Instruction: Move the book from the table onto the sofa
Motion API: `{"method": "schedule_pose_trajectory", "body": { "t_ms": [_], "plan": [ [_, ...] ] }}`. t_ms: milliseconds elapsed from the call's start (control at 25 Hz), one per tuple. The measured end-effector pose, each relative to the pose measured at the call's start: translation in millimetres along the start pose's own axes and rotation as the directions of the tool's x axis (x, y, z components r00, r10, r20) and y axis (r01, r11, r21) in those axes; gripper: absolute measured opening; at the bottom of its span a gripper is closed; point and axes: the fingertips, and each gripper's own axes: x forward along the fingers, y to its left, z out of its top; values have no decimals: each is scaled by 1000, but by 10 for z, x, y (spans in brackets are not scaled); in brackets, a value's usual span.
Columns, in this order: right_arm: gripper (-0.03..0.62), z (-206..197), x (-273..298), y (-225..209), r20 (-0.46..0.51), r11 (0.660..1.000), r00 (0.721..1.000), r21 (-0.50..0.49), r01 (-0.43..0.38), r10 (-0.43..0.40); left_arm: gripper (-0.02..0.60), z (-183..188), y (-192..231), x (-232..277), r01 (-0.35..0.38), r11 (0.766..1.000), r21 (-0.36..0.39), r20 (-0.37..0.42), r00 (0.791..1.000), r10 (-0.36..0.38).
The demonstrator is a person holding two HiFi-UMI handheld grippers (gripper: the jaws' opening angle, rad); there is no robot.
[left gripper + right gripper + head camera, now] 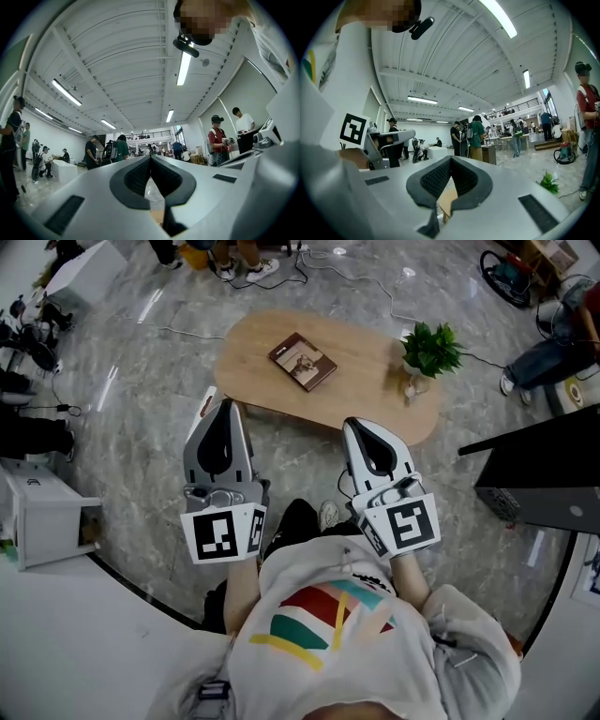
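Observation:
A dark-covered book point(302, 361) lies flat near the middle of an oval wooden table point(361, 385). Both grippers are held side by side in front of the person, short of the table's near edge and pointing toward it. The left gripper point(223, 407) is shut and empty, and its pads meet in the left gripper view point(150, 159). The right gripper point(361, 427) is also shut with nothing in it, its tips touching in the right gripper view point(450, 161). A sliver of the tabletop point(447, 199) shows under those tips. No sofa appears in any view.
A potted green plant point(429, 352) stands on the table's right end and also shows in the right gripper view point(549, 182). A white cabinet point(42, 517) sits at the left and a black slab-like unit point(544, 474) at the right. Cables point(375, 287) trail over the marble floor beyond the table, where other people stand.

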Motion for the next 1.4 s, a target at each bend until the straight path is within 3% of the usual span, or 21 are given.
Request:
{"method": "schedule_pose_trajectory", "body": {
  "t_ms": [400, 640, 920, 1160, 1400],
  "plan": [
    [12, -130, 72, -403, -25, 999, 999, 13, 30, -30, 8, -93, -86, 320, 8, 1000, 4, -6, 1000, -8],
    [12, -215, 406, -654, -70, 998, 995, -1, 66, -66, 8, -326, 34, 790, 32, 998, -48, -10, 999, -33],
    [12, -138, 1283, -932, -87, 998, 995, -24, 56, -57, 8, -569, 467, 1454, 25, 995, -96, 2, 1000, -25],
    [12, 11, 2131, -882, -91, 999, 996, -49, -22, 18, 8, -728, 999, 1907, -9, 993, -117, -6, 1000, 8],
    [12, -86, 2772, -871, -139, 995, 989, -75, -66, 55, 8, -942, 1361, 2320, -20, 991, -134, -25, 1000, 16]
  ]
}}
